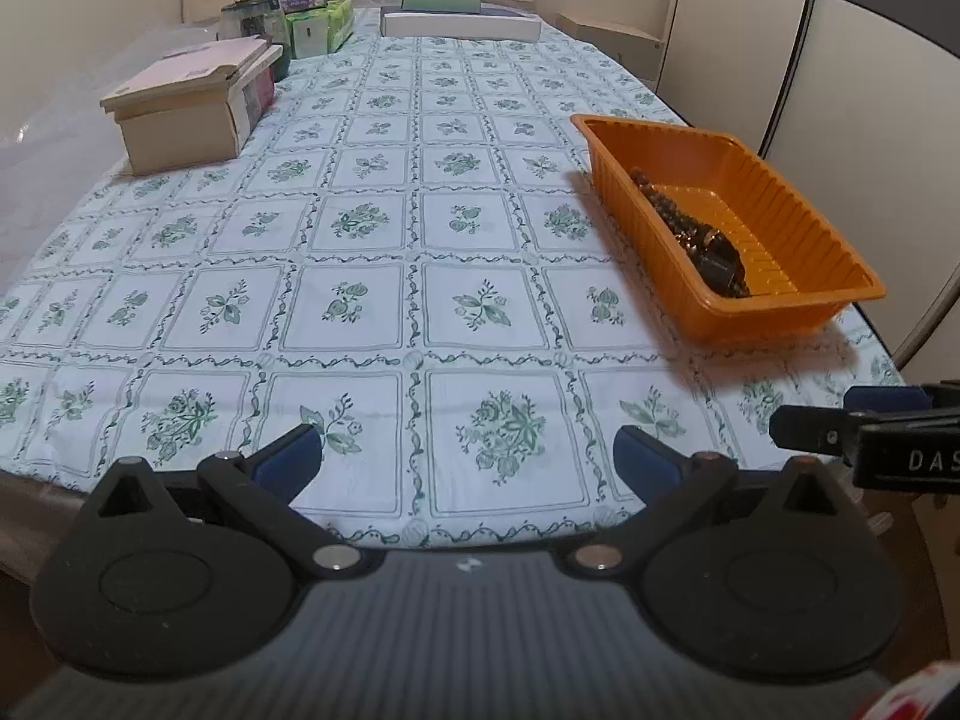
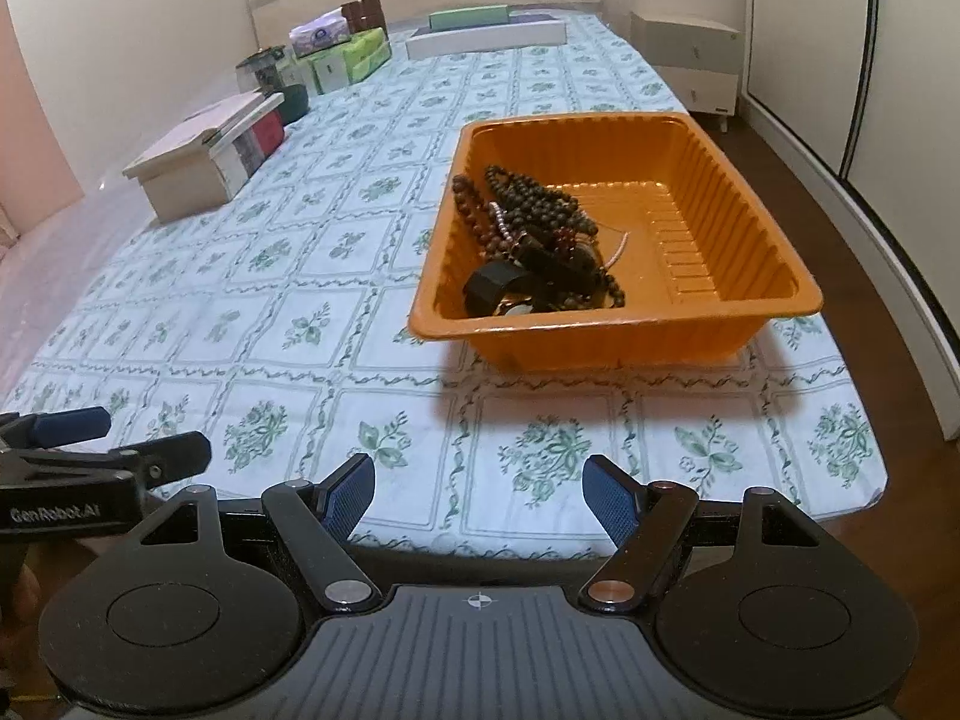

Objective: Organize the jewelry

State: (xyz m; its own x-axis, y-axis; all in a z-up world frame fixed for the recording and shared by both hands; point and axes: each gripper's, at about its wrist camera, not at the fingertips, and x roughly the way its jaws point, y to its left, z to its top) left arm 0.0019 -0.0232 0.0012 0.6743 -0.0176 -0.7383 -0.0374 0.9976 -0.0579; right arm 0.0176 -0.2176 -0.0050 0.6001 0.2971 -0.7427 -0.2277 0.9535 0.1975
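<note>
Beyond the right gripper's (image 2: 479, 495) spread fingers, jewelry (image 2: 534, 240) (piled in tray (image 2: 750, 204)).

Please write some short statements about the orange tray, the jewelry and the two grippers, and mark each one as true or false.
1. The tangled pile of beaded bracelets lies inside the orange ribbed plastic tray. True.
2. The right gripper is shut on a bracelet. False: its jaws are open and hold nothing.
3. The left gripper is open. True.
4. The tray stands on bare wood. False: it stands on the floral-patterned tablecloth.
</note>
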